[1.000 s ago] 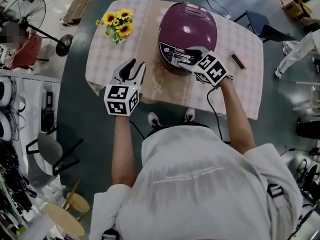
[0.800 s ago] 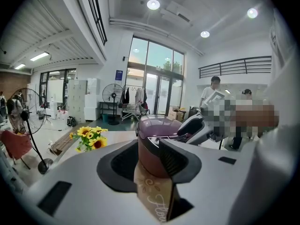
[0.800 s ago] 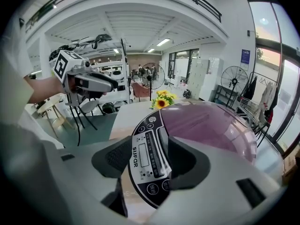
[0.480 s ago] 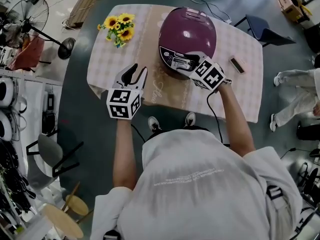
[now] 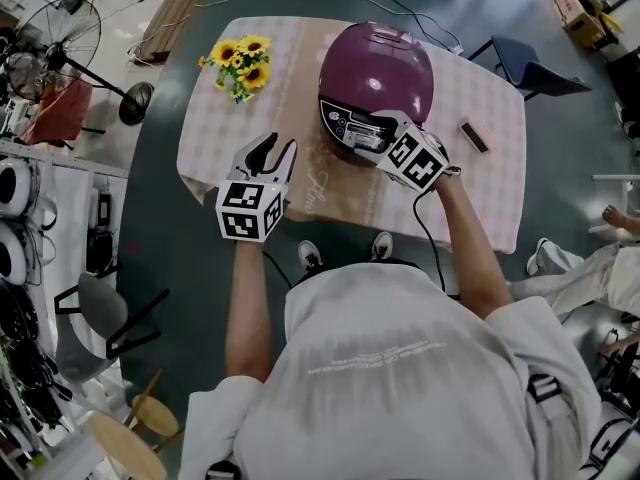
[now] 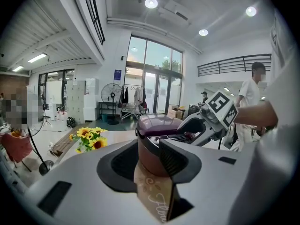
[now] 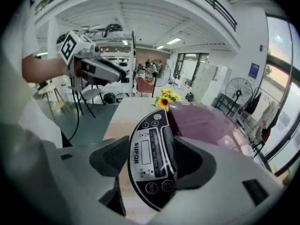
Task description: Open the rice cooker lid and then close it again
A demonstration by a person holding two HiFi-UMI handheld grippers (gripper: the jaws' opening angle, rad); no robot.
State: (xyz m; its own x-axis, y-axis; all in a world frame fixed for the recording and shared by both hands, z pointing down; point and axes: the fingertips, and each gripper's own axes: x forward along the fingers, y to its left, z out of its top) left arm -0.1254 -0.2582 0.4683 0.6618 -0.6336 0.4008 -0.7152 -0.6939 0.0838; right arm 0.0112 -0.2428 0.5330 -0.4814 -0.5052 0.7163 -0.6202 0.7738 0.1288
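A purple rice cooker [image 5: 378, 68] stands on the table with its lid down. My right gripper [image 5: 376, 132] is at the cooker's front and straddles the black control panel [image 7: 149, 157]. Its jaws have just been opening. The right finger [image 7: 194, 165] lies along the panel's lid-side edge, while the left finger [image 7: 110, 156] stands apart from the panel. My left gripper [image 5: 279, 146] hovers over the table's near left part, open, with nothing between its fingers. In the left gripper view the cooker [image 6: 157, 124] shows ahead with the right gripper [image 6: 199, 128] on it.
The table [image 5: 460, 198] has a checked cloth. A sunflower bunch [image 5: 238, 56] lies at its far left and a small dark block [image 5: 474, 136] to the right of the cooker. A standing fan [image 5: 60, 43] is on the floor at left, a chair [image 5: 525, 56] behind.
My right gripper has rolled slightly at the cooker's front and its jaws stand wider. The left gripper has stayed put. A person at the right edge has walked on.
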